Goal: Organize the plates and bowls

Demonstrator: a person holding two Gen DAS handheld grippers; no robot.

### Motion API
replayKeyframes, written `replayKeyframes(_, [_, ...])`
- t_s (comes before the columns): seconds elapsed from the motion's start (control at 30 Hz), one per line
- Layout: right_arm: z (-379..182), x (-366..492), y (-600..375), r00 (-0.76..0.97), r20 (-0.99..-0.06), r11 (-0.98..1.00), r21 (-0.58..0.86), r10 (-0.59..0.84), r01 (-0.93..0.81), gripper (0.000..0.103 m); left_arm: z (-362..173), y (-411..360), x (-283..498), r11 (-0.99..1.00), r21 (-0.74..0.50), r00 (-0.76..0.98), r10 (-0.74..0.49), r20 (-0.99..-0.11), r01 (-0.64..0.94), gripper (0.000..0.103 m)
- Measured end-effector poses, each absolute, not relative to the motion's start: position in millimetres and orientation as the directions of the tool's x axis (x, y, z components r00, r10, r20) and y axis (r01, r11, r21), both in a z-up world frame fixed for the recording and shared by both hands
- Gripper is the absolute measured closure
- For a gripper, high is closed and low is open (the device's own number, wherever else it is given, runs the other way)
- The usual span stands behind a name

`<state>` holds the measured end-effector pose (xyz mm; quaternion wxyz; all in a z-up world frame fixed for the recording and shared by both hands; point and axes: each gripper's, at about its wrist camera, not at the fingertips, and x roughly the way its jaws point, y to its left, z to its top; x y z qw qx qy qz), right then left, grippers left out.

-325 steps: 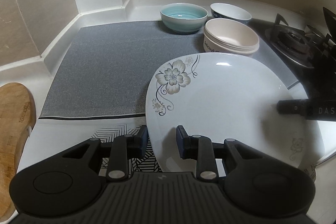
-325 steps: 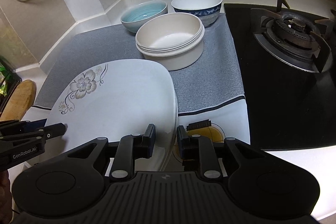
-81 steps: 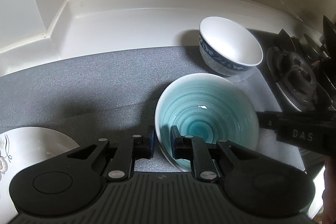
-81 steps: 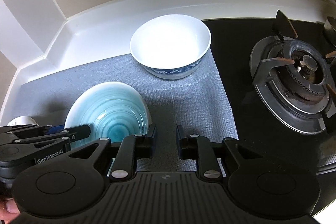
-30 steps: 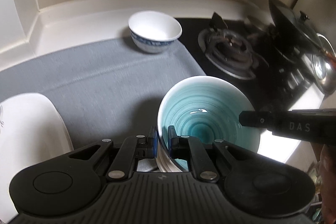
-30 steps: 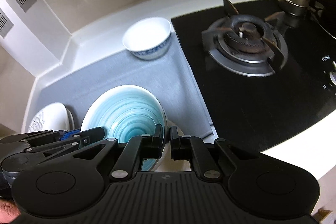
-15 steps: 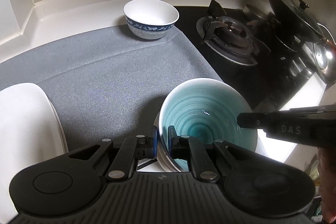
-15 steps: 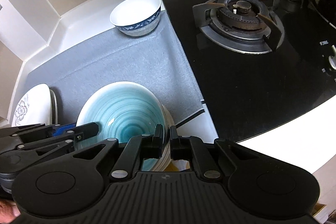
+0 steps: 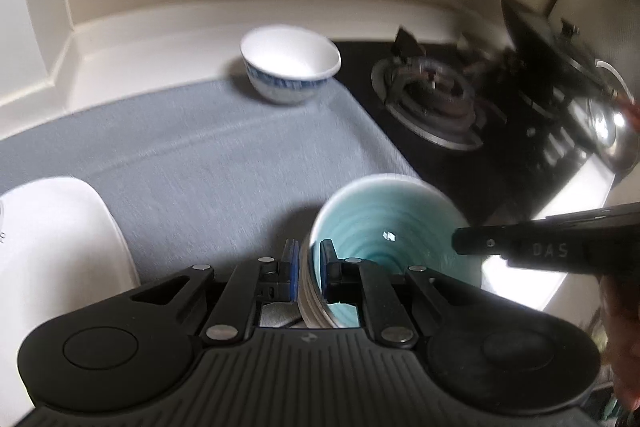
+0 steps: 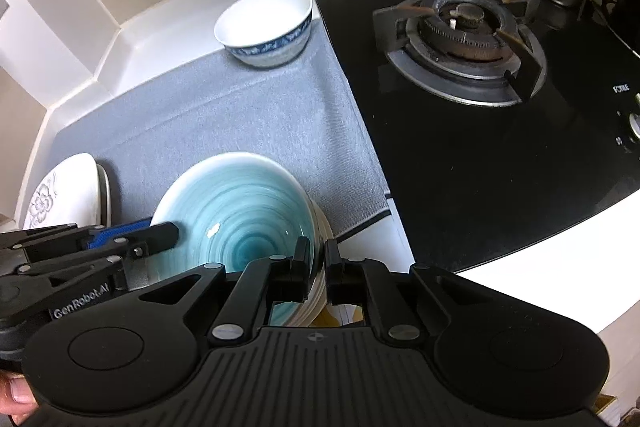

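Note:
A teal glazed bowl (image 9: pixel 384 227) (image 10: pixel 232 211) sits nested on a stack of cream bowls (image 10: pixel 320 291) at the front edge of the grey mat (image 9: pixel 200 155). My left gripper (image 9: pixel 310 259) is shut on the stack's left rim, also seen as the left gripper (image 10: pixel 172 231) from the right wrist. My right gripper (image 10: pixel 318 259) is shut on the opposite rim, and the right gripper (image 9: pixel 464 247) shows at the right in the left wrist view. A white bowl with a blue pattern (image 9: pixel 290 67) (image 10: pixel 266 23) stands at the mat's back corner. White flowered plates (image 10: pixel 72 191) (image 9: pixel 60 239) lie at the left.
A black gas hob with a burner (image 10: pixel 464 39) (image 9: pixel 432 103) borders the mat on the right. A pot with a lid (image 9: pixel 560 43) stands at its far right. The white counter wall (image 9: pixel 160 39) runs behind the mat. A hand (image 9: pixel 624 327) holds the right tool.
The plate held earlier now lies at the left. Both grippers closed on the bowl stack and brought it from the mat's back to its front edge. Over the last second it barely moved.

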<state>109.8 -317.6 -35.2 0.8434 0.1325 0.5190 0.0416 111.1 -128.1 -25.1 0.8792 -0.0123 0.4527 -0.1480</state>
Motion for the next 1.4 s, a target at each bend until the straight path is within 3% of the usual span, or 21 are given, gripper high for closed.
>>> replayKeyframes(0.23, [5.1,113.2,-343.9,0.572,-0.779,0.935,0.351,0.258,0.056,0.093,-4.4,-116.2,98.5,0.963,-0.184,0.640,-0.269,-0.720,0.198,0.089])
replayKeyframes(0.37, [9.4,143.1,-360.5,0.618,-0.720,0.898,0.436,0.315,0.050,0.084,5.9,-115.1,89.8,0.969,-0.189,0.684,-0.246,-0.687,0.158,0.088])
replayKeyframes(0.5, [3.6,192.5,-368.7,0.626,-0.683,0.860,0.510,0.376,0.040,0.071,18.6,-116.1,78.5,0.979,-0.170,0.718,-0.201,-0.666,0.116,0.080])
replayKeyframes(0.67, [-16.8,256.8,-368.2,0.596,-0.696,0.849,0.526,0.401,0.044,0.067,28.3,-126.3,61.0,0.989,-0.129,0.740,-0.140,-0.657,0.072,0.080])
replayKeyframes(1.17, [-77.4,340.3,-346.8,0.446,-0.771,0.841,0.536,0.454,0.071,0.067,35.5,-146.7,17.8,0.989,-0.050,0.744,0.073,-0.664,-0.141,0.080])
replayKeyframes(1.4, [-81.7,347.4,-342.0,0.417,-0.786,0.849,0.525,0.456,0.059,0.081,38.9,-149.9,2.6,0.978,-0.036,0.744,0.130,-0.655,-0.203,0.080])
